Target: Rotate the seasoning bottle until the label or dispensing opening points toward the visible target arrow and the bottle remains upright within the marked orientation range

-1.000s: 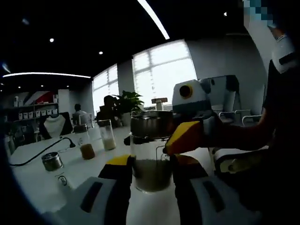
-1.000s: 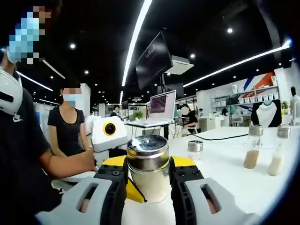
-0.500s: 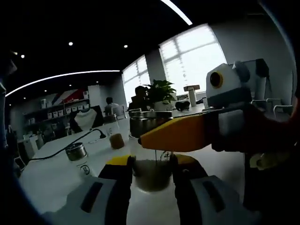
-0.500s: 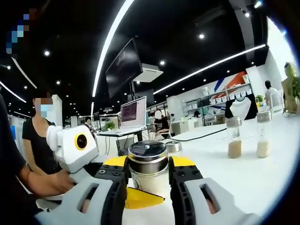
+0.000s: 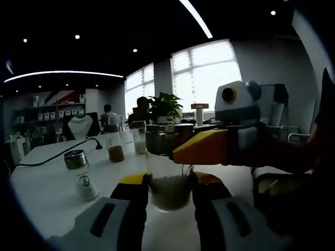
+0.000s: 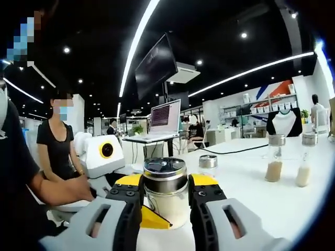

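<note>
A white table (image 6: 261, 172) stands in a dim showroom with ceiling light strips, bright windows and far shelves. Four bottles are seen: the seasoning bottle (image 6: 165, 191), upright near the table's edge, glass-bodied with a steel cap and pale grains inside; a small capped bottle (image 5: 80, 173) to the left; and two tall shakers (image 6: 274, 162), one holding tan powder, one paler. The left gripper (image 5: 168, 191) has both jaws against the bottle's lower body. The right gripper (image 6: 165, 196) closes on it from the opposite side. A laptop (image 6: 165, 119) sits far off
</note>
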`<state>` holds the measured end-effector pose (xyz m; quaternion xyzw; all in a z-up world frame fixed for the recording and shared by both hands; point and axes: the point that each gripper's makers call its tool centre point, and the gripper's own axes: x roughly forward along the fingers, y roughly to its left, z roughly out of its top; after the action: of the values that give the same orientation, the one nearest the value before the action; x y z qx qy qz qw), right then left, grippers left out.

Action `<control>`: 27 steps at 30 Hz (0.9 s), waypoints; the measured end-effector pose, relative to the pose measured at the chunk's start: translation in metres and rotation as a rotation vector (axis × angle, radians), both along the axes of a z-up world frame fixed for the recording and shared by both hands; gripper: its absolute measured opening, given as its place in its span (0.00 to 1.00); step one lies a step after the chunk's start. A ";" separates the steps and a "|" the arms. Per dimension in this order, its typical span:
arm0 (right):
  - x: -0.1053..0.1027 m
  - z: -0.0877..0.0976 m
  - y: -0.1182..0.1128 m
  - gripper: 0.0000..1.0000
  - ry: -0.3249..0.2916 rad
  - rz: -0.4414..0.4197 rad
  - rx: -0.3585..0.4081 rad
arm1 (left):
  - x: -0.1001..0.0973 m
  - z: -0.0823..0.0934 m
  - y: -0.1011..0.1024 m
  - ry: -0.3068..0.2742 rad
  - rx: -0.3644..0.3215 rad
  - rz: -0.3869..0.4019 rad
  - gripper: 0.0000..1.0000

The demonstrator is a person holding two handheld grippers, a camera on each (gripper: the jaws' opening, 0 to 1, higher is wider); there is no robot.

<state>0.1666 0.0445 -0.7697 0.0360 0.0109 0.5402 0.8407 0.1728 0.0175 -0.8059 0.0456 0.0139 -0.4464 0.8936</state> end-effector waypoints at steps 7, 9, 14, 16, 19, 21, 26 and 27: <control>-0.002 0.002 0.003 0.31 -0.075 -0.072 -0.103 | 0.005 0.000 0.006 -0.026 0.045 0.064 0.35; -0.003 0.004 0.003 0.30 -0.081 -0.073 -0.102 | 0.003 0.003 0.006 -0.008 0.011 0.047 0.35; 0.003 0.006 0.004 0.30 -0.043 -0.071 -0.065 | 0.006 0.004 0.011 -0.019 -0.007 0.035 0.35; 0.004 0.006 0.004 0.30 -0.029 -0.067 -0.049 | 0.005 0.003 0.011 -0.014 -0.013 0.021 0.35; 0.012 0.009 0.001 0.30 -0.012 -0.079 -0.032 | 0.005 0.000 0.012 -0.046 0.036 0.012 0.36; 0.023 0.013 -0.006 0.30 -0.009 -0.096 -0.033 | 0.004 -0.001 0.012 -0.059 0.060 0.022 0.40; 0.042 0.015 -0.015 0.29 0.008 -0.112 -0.014 | 0.003 0.003 0.009 -0.038 0.010 0.003 0.40; 0.046 0.014 -0.015 0.29 0.003 -0.120 -0.022 | 0.005 -0.002 0.010 -0.036 0.030 0.016 0.40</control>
<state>0.2127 0.0290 -0.7552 0.0282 0.0161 0.4887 0.8718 0.1783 0.0273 -0.8082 0.0671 0.0048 -0.4379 0.8965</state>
